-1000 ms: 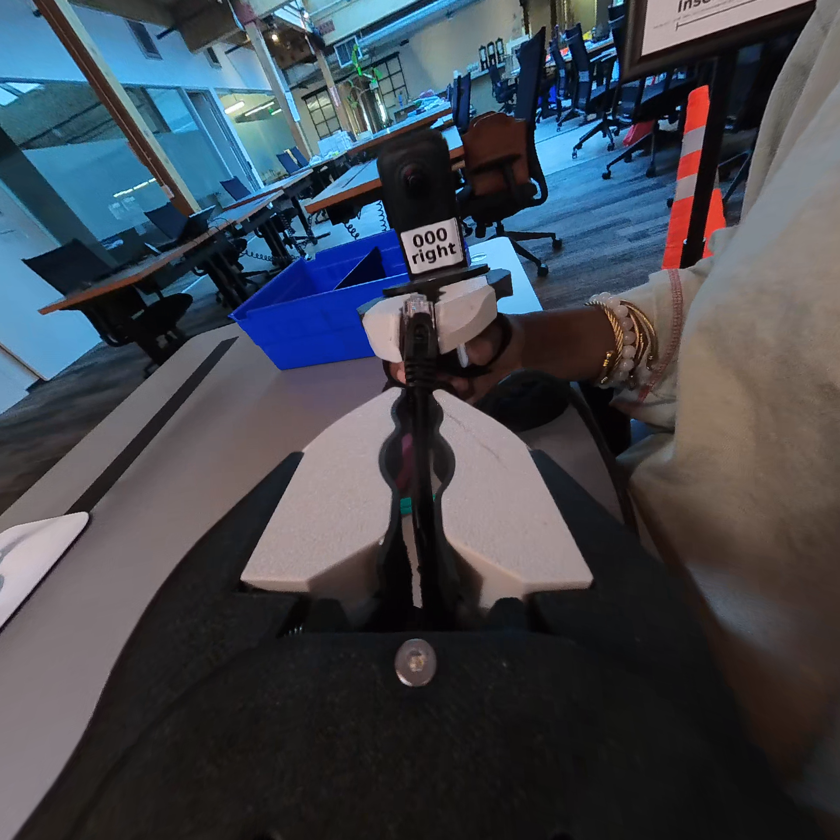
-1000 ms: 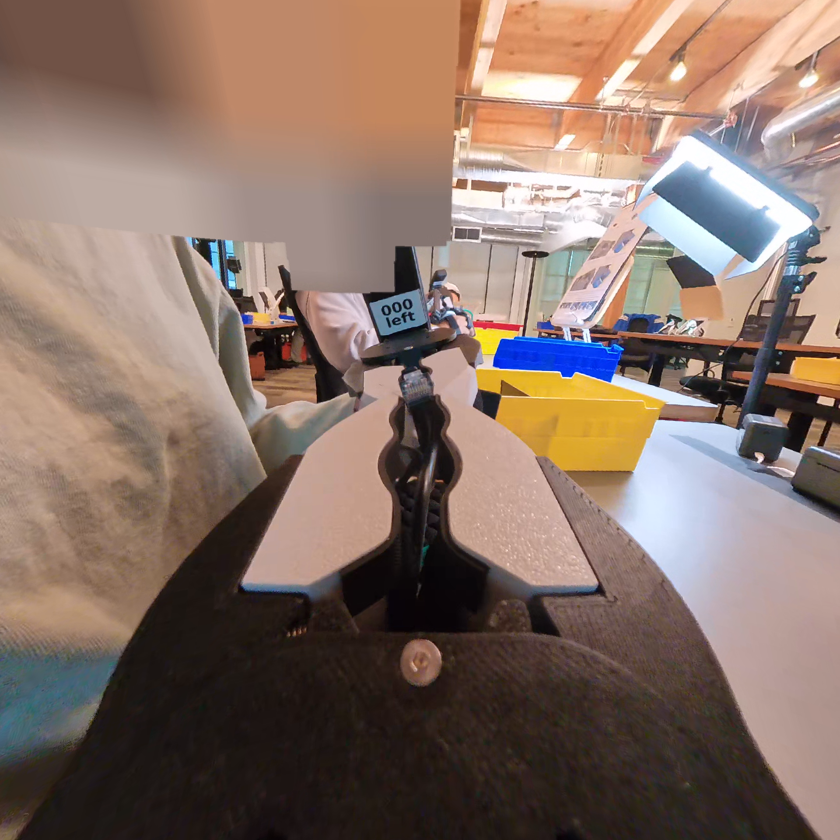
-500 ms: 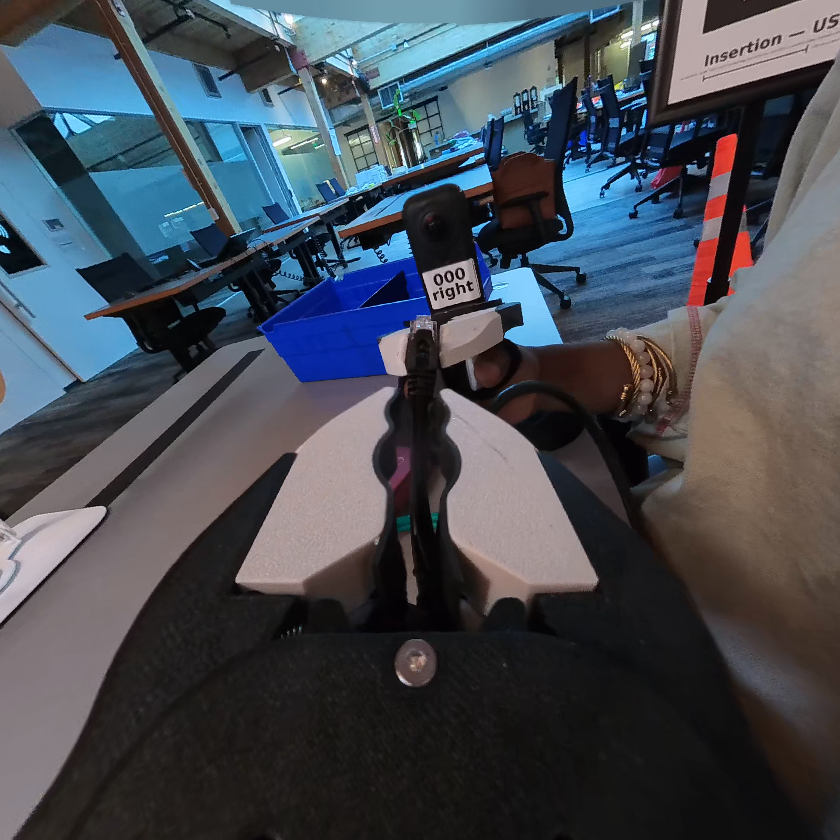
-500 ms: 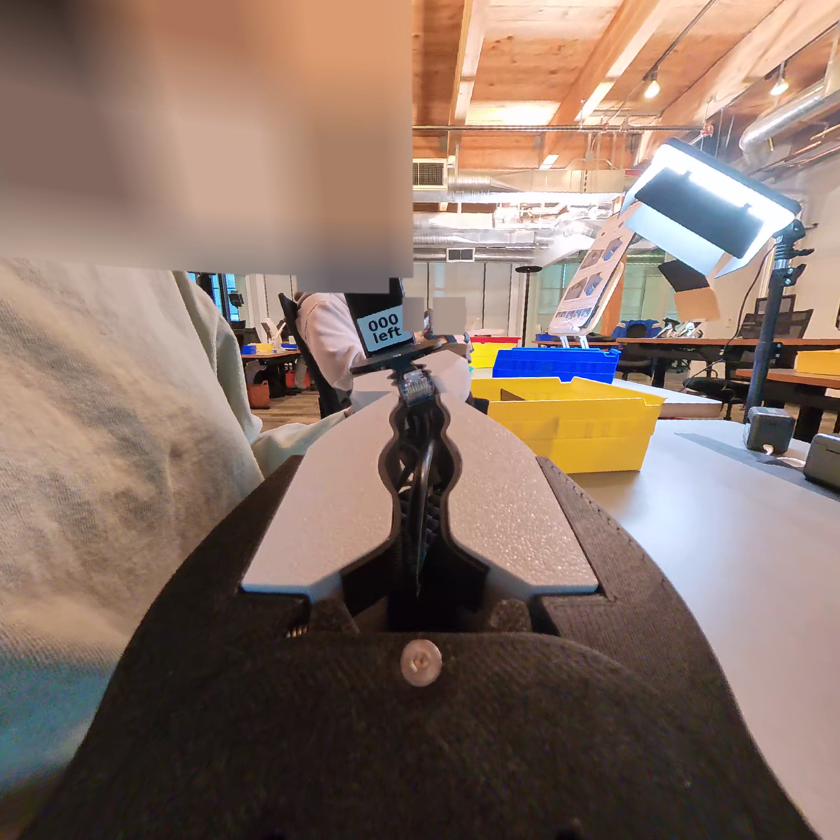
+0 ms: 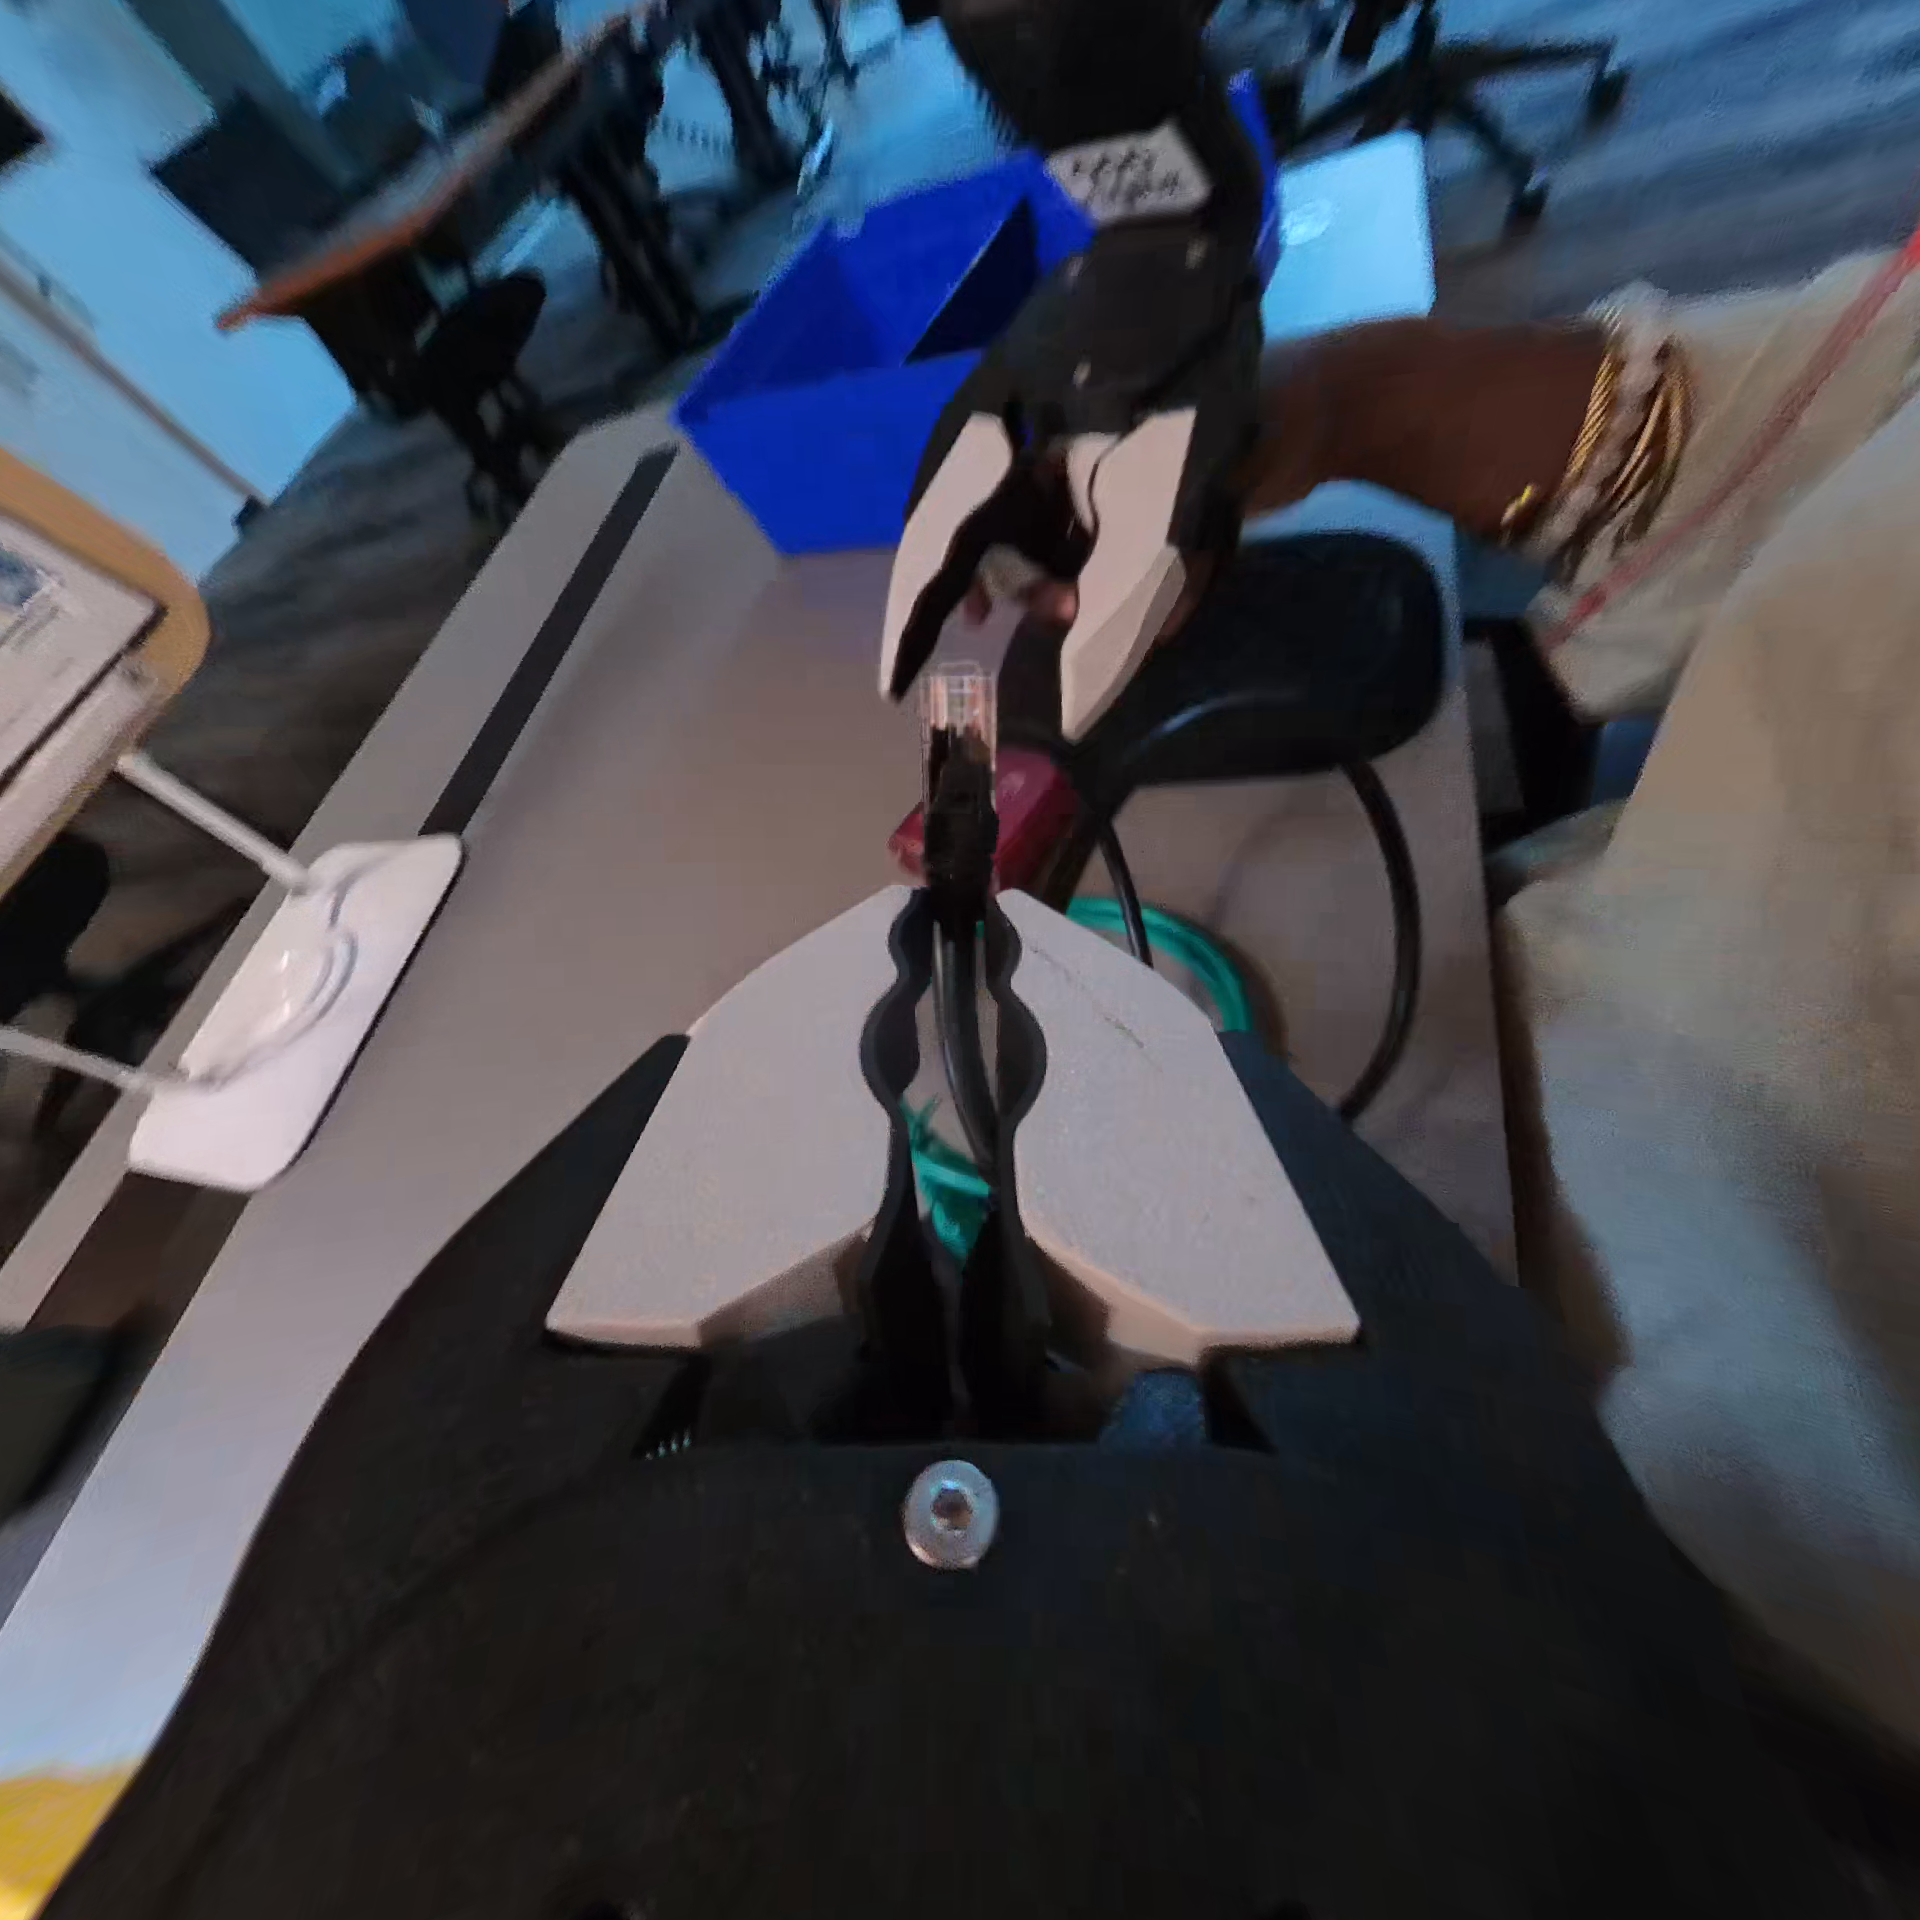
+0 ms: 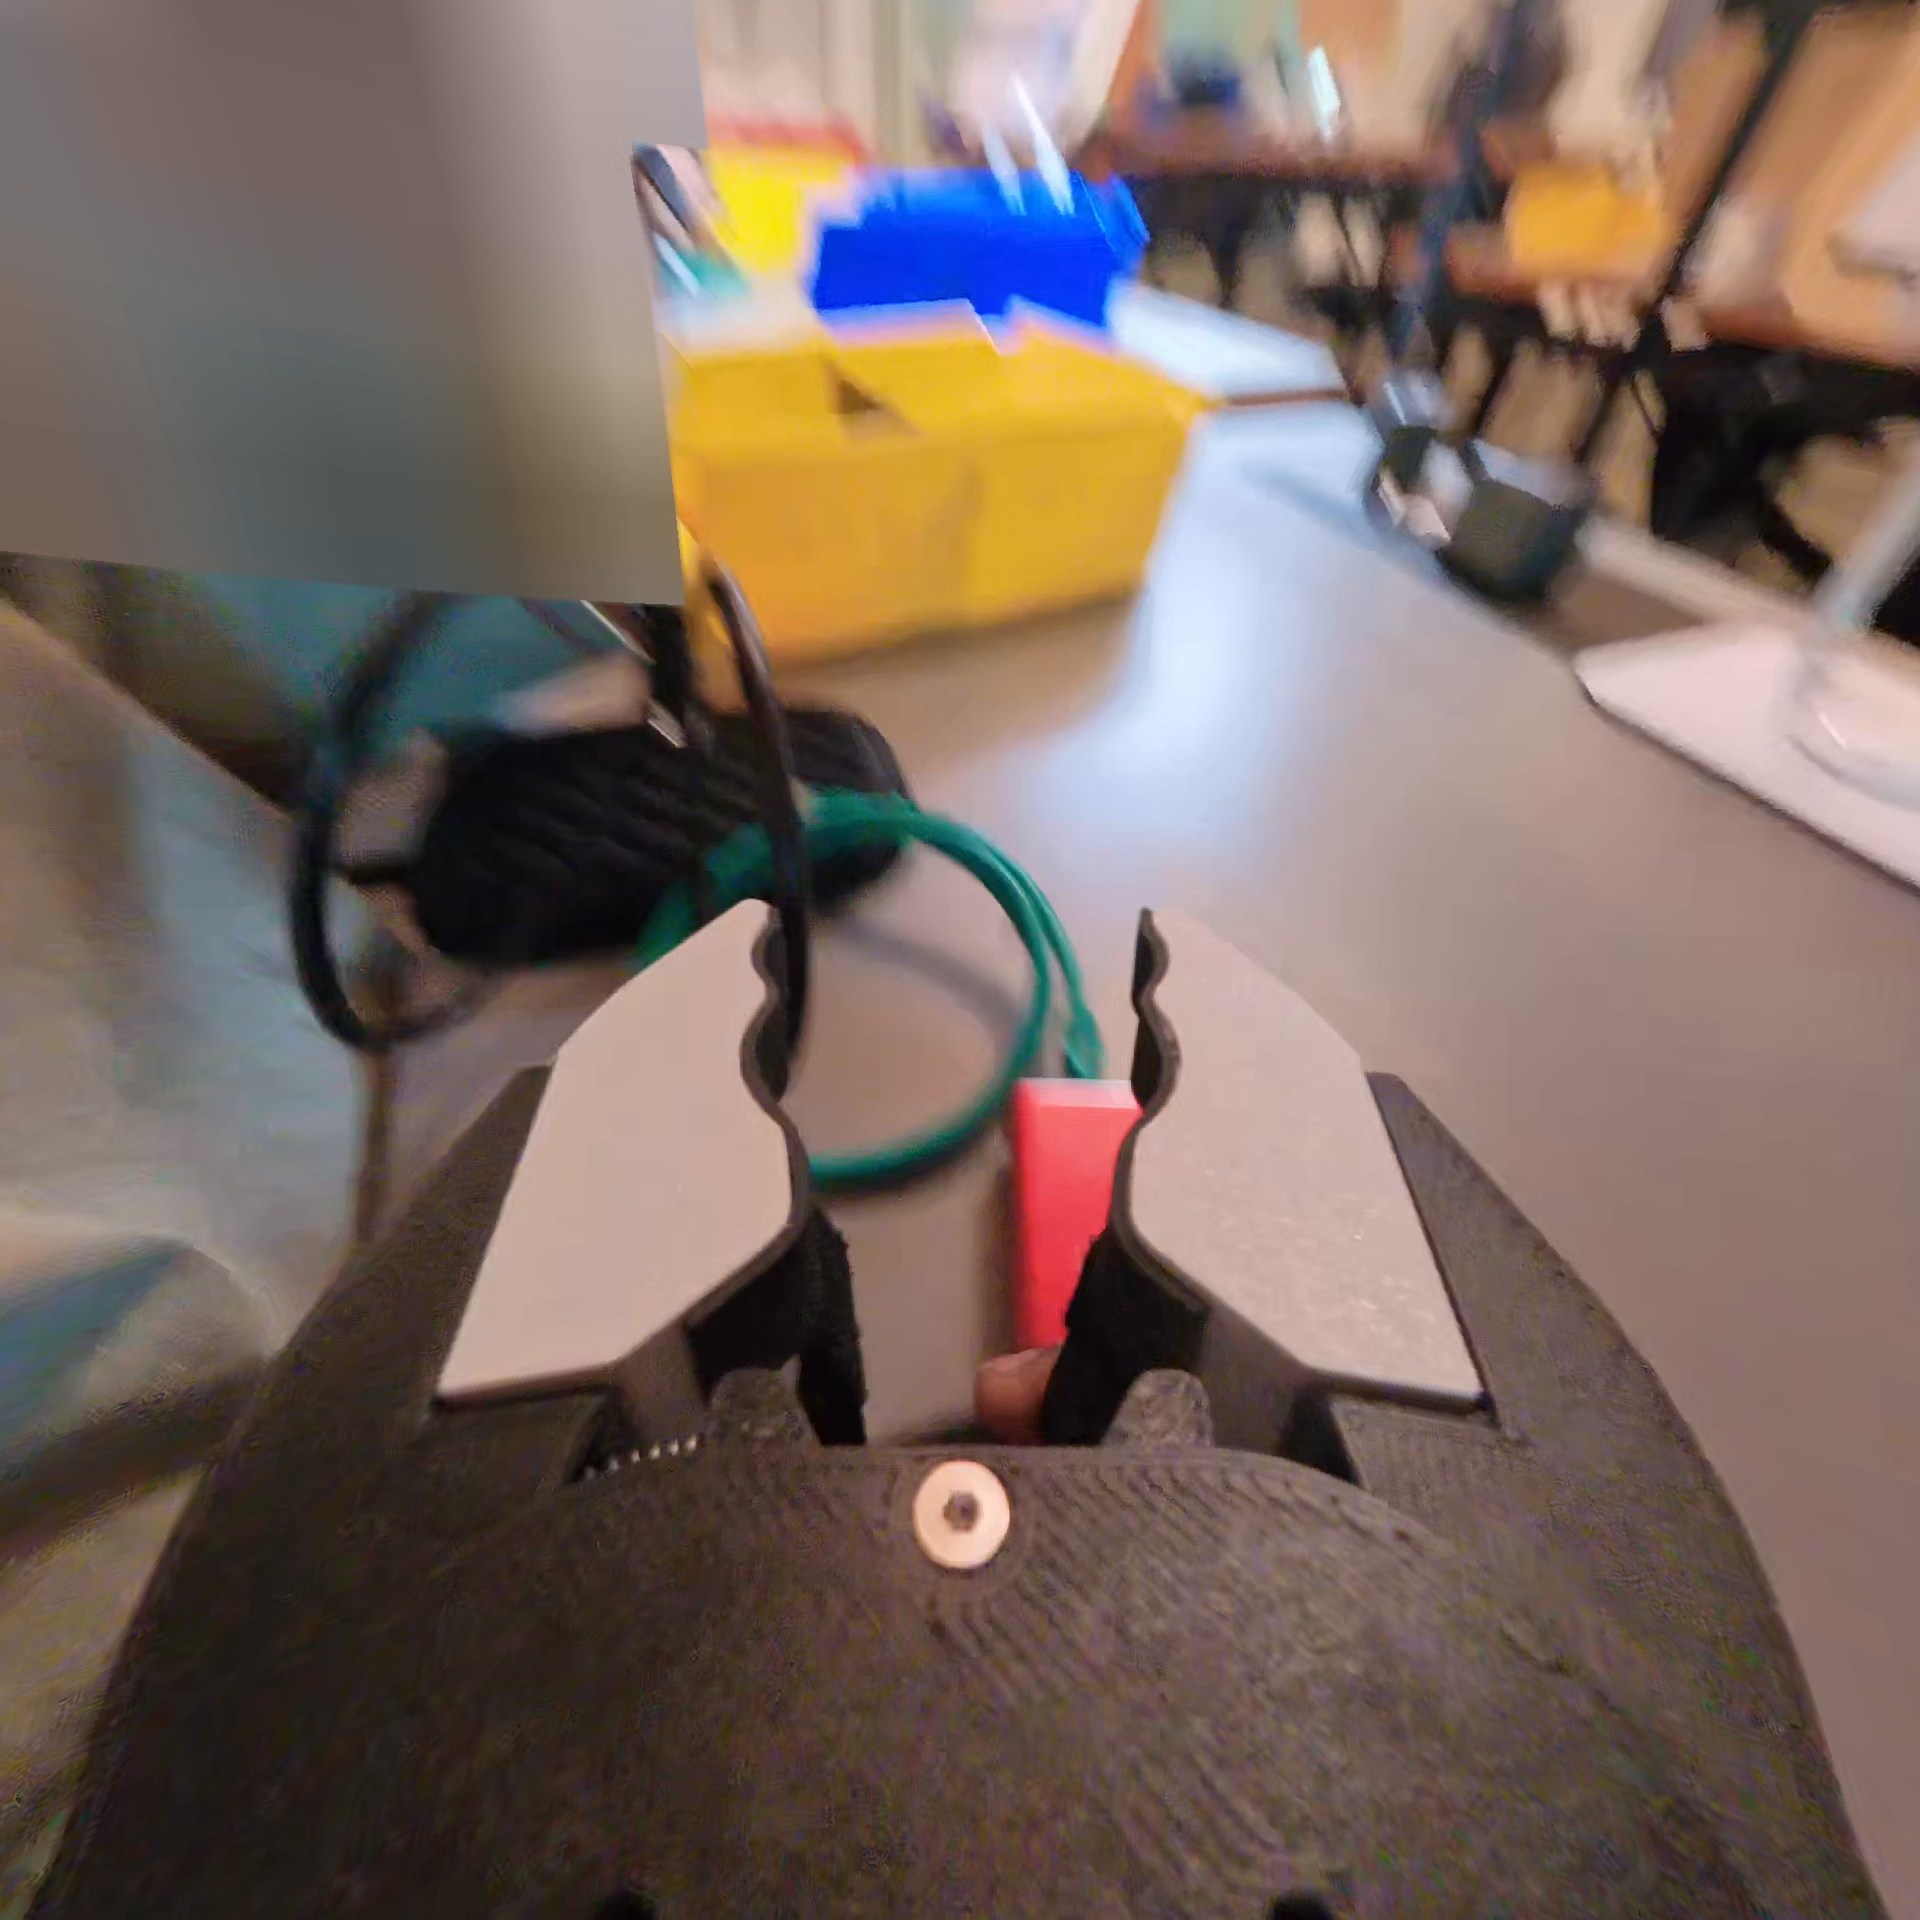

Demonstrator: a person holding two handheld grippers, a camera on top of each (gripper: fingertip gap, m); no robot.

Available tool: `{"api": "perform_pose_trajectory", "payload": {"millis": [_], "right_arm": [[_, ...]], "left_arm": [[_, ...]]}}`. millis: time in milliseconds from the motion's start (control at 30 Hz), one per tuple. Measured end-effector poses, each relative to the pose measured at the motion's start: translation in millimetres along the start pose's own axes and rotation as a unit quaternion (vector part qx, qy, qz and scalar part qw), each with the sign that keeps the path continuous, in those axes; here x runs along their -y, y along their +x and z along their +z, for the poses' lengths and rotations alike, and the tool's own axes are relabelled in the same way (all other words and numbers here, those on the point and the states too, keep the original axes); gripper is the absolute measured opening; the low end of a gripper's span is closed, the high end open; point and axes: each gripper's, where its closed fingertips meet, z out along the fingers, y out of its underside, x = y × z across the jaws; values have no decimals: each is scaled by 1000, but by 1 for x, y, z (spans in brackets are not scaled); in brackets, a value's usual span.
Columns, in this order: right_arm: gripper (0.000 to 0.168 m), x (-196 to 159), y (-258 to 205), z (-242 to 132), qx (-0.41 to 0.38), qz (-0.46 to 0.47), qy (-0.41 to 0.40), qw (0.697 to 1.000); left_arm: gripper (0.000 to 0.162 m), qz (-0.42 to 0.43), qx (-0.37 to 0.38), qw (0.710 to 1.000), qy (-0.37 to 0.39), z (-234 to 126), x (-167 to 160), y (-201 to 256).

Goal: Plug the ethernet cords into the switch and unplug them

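My left gripper is shut on a black ethernet cord; its clear plug sticks out past the fingertips. Just beyond it lies the small red switch on the grey table. My right gripper is open with nothing in it, and the red switch lies between its jaws, close to the right finger. In the left wrist view the right gripper hangs open above the switch, pointing down. A green cord loops from the switch, and a black cord runs past the right gripper's left finger.
A blue bin stands at the far table end, and a yellow bin stands beyond the cords. A white stand base sits left of the left gripper and also shows in the right wrist view. A black object lies by the cords. The grippers' ends are close to 12 cm from one another.
Both grippers have tipped down toward the table and the switch. The right gripper has opened and let go of the cord plug it held. The left gripper still holds its cord.
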Motion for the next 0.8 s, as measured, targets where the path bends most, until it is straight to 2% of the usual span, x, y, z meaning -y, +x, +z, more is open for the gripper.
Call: {"api": "perform_pose_trajectory", "payload": {"millis": [67,133,367,433,500,533,600,667,800], "right_arm": [[72,-30,26,-11,-58,6,-103,993],[76,-51,38,-16,-72,10,-170,983],[94,-97,44,4,-26,21,-310,950],[95,-106,44,12,-12,14,-340,940],[85,-108,44,21,0,15,-341,940],[71,-107,45,23,4,14,-338,941],[70,-106,45,24,14,10,-345,939],[70,-103,47,25,4,-45,-333,942],[70,-64,43,21,-29,-176,-237,955]], "left_arm": [[9,-11,2,1000,-25,-10,-8,-6],[9,-15,-7,999,-31,-19,-12,-8],[9,-24,-7,999,-31,-41,-15,-9],[9,-24,-13,999,-29,-40,-16,-6],[10,-23,-13,999,-26,-39,-17,-6],[9,-23,-14,999,-25,-39,-18,-5],[9,-26,-13,999,-17,-39,-16,-6],[9,-34,-15,999,-14,-38,-16,-7],[10,-42,-5,997,-61,-38,-24,-19]]}}
